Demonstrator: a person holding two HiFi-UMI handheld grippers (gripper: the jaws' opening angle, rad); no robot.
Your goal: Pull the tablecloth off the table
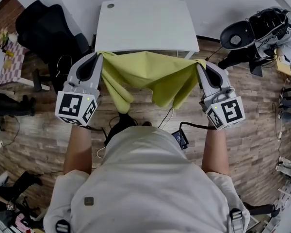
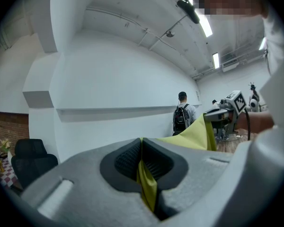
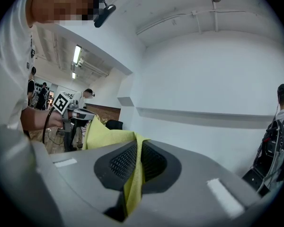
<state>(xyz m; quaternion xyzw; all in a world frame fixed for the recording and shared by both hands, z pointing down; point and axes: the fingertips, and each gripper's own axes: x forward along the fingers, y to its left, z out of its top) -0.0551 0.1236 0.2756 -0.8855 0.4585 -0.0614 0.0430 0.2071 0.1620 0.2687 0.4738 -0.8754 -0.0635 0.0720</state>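
Before the white table's (image 1: 145,23) near edge, the left gripper (image 1: 99,56) and right gripper (image 1: 200,64) each clamp one end of the sagging yellow-green tablecloth (image 1: 150,72).

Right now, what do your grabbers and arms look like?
The left gripper and right gripper are smooth grey shells with black ribbed pads. Each carries a white cube with black square markers. A black cable runs to the right one. Short pale sleeves.

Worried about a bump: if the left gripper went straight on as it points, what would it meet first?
Probably nothing near: past the tablecloth clamped in the left gripper, its view shows open room up to the white wall. The table seems to lie below that line, though depth is unclear.
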